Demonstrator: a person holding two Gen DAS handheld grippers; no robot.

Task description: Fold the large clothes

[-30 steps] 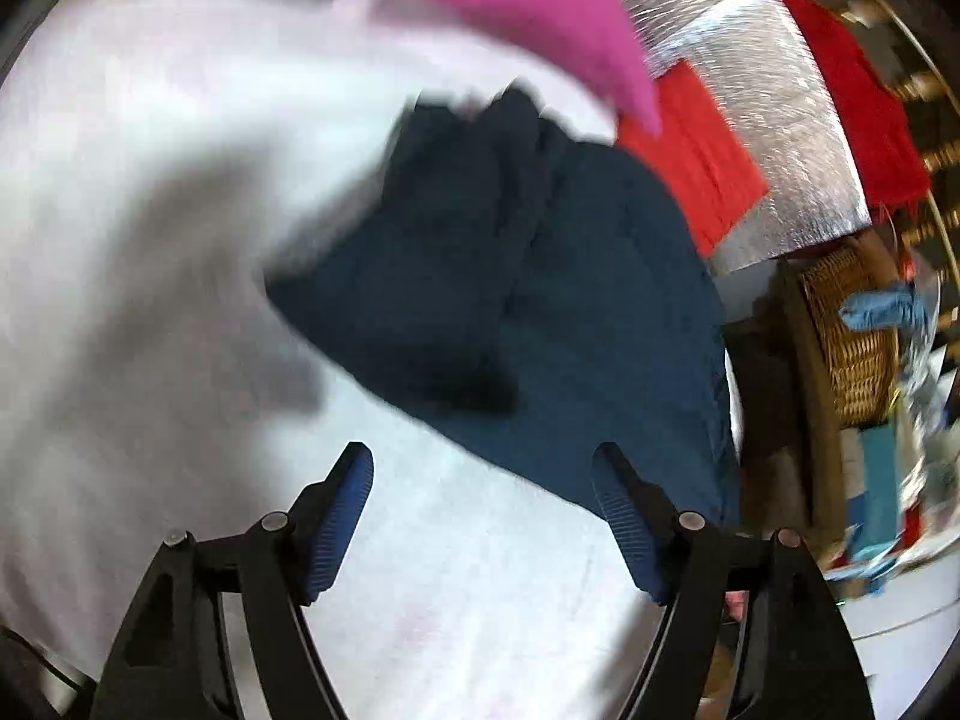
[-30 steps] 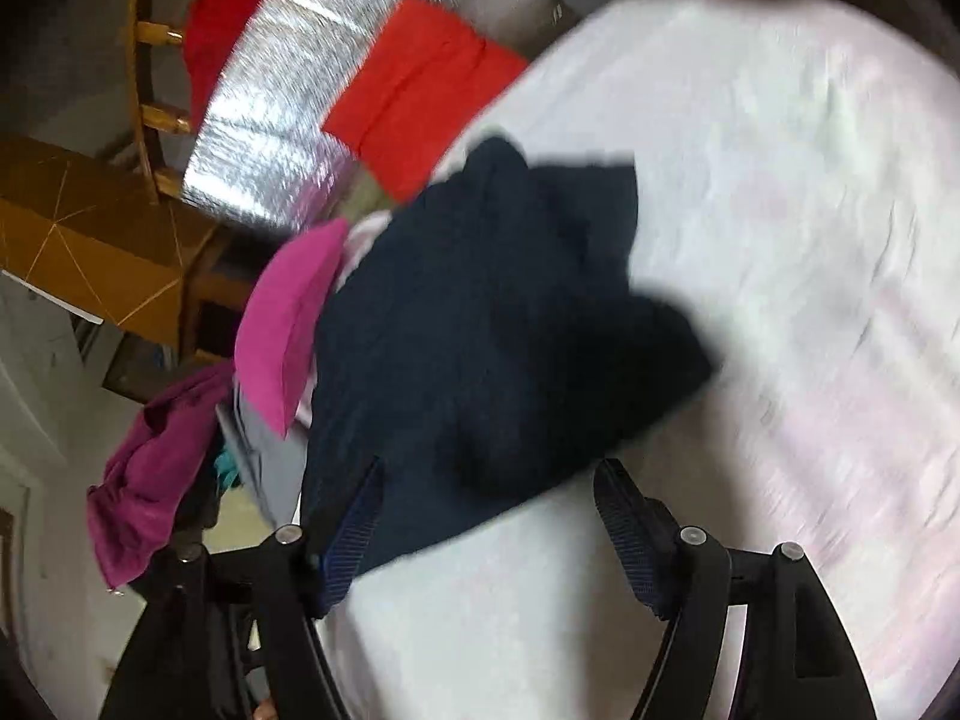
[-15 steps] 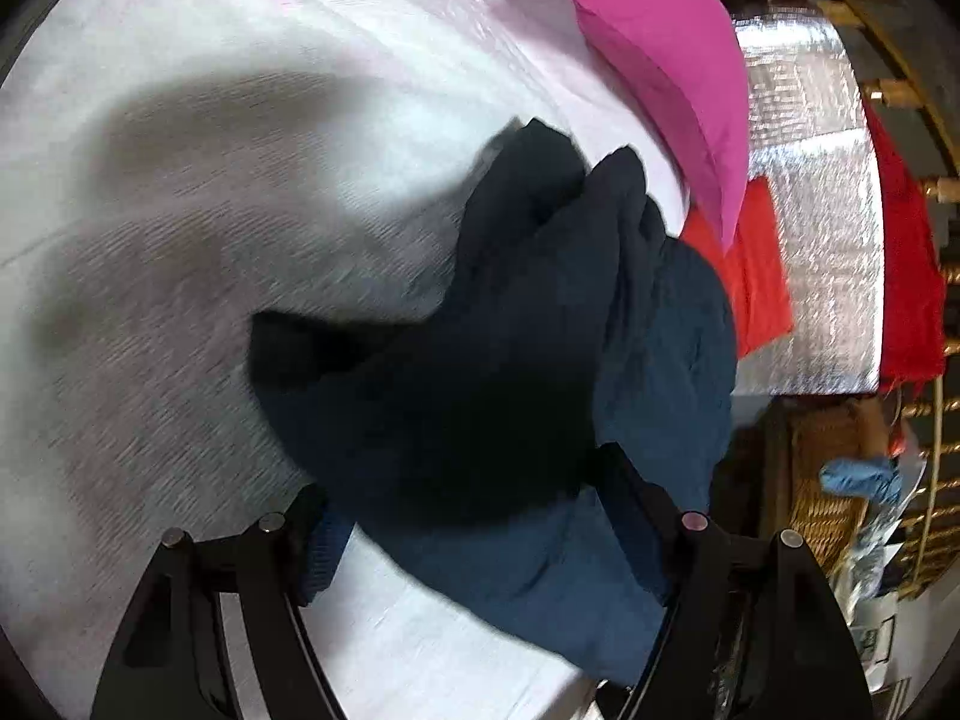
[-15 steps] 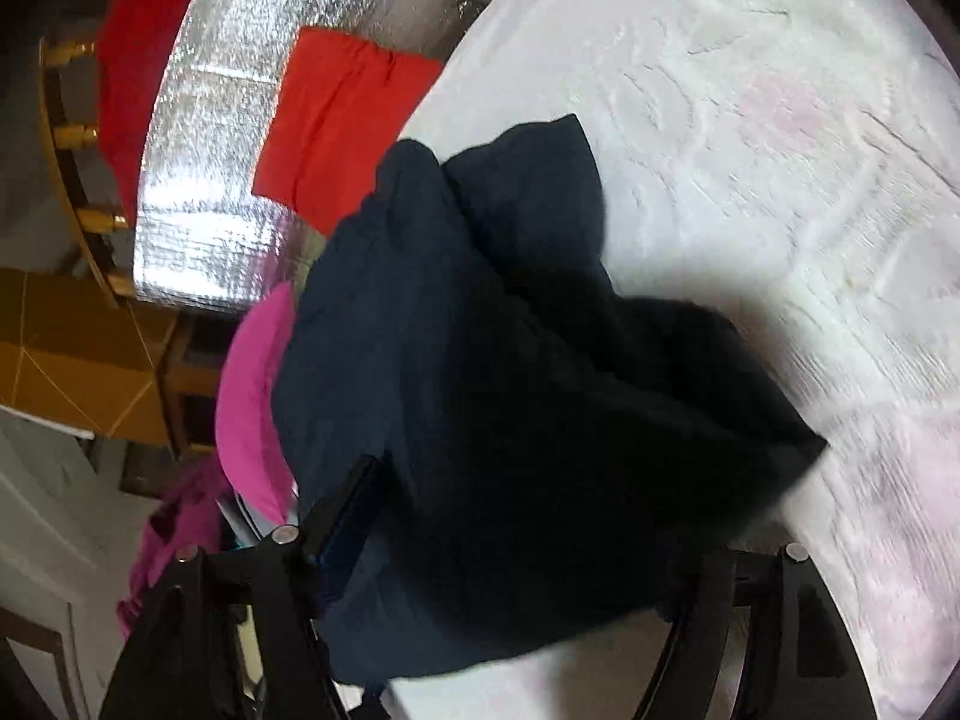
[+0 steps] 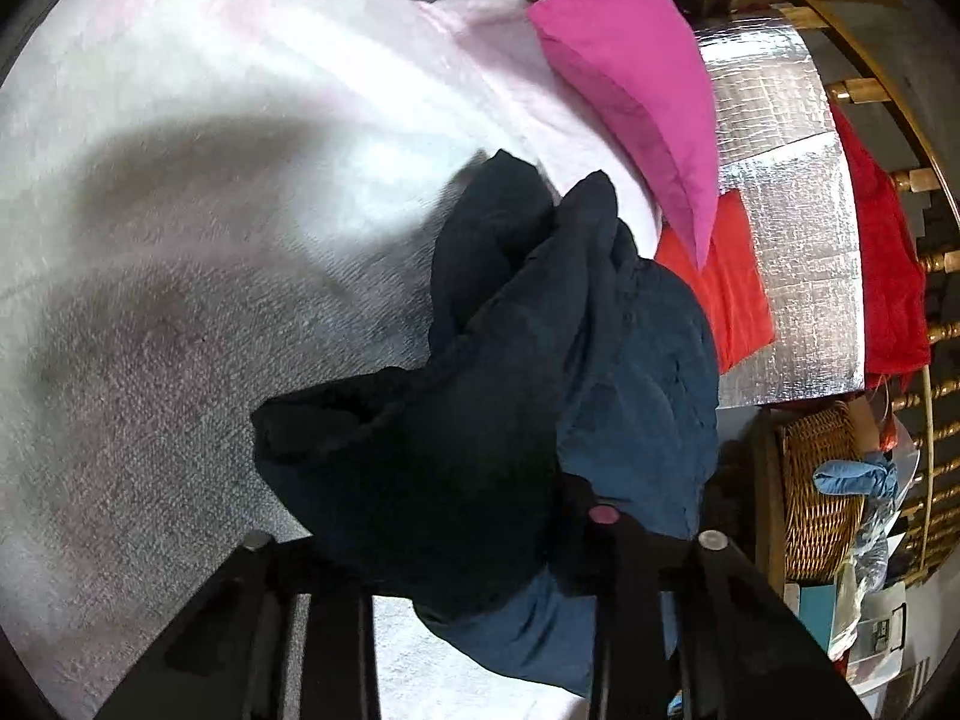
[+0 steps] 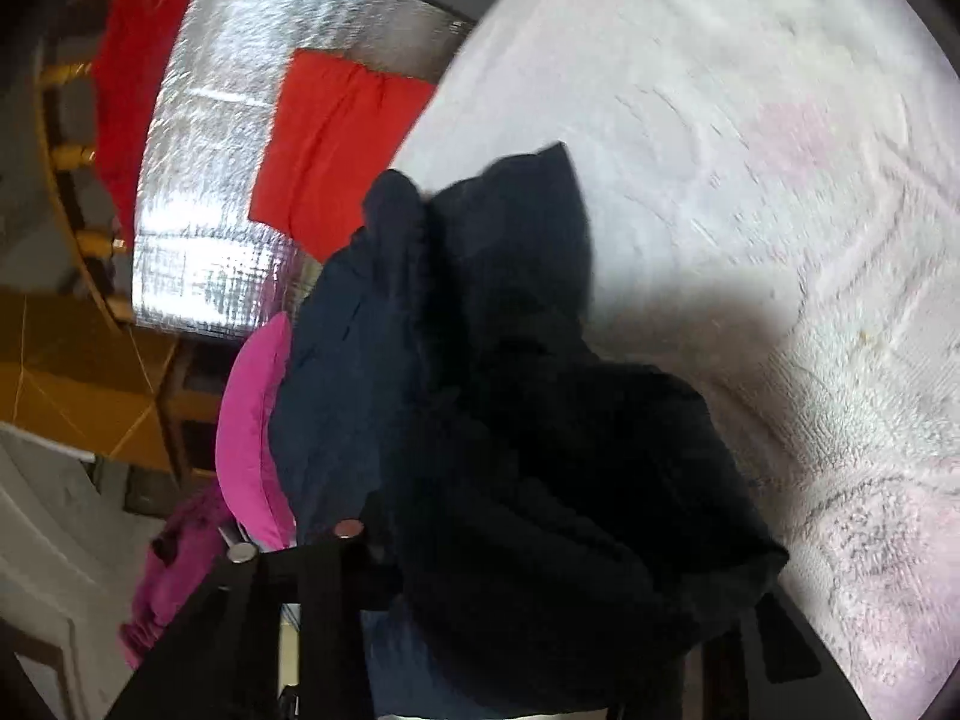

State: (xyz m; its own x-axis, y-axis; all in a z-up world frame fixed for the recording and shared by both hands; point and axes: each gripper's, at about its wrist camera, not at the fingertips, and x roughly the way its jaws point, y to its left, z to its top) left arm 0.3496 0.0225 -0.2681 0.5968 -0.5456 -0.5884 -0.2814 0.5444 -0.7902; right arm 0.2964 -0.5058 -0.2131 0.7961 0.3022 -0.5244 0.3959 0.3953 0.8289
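A dark navy garment (image 5: 540,396) lies bunched on a white textured bed cover (image 5: 180,276). It also shows in the right wrist view (image 6: 510,420) on the cover (image 6: 750,150). My left gripper (image 5: 462,546) has its jaws drawn close around a thick fold of the garment; the cloth hides the fingertips. My right gripper (image 6: 540,558) is likewise closed into a bunched fold, and the cloth covers its fingers. Both grippers hold the garment near the bed's edge.
A pink pillow (image 5: 636,84) lies beside the garment. A red cloth (image 5: 732,288) rests on a silver foil mat (image 5: 792,210) past the bed edge. A wicker basket (image 5: 822,498) and wooden railing (image 5: 912,180) stand beyond. A magenta cloth (image 6: 174,564) hangs at the left.
Both grippers moved in onto the navy garment and closed from wide open; the cloth now bunches between their fingers and is gathered higher.
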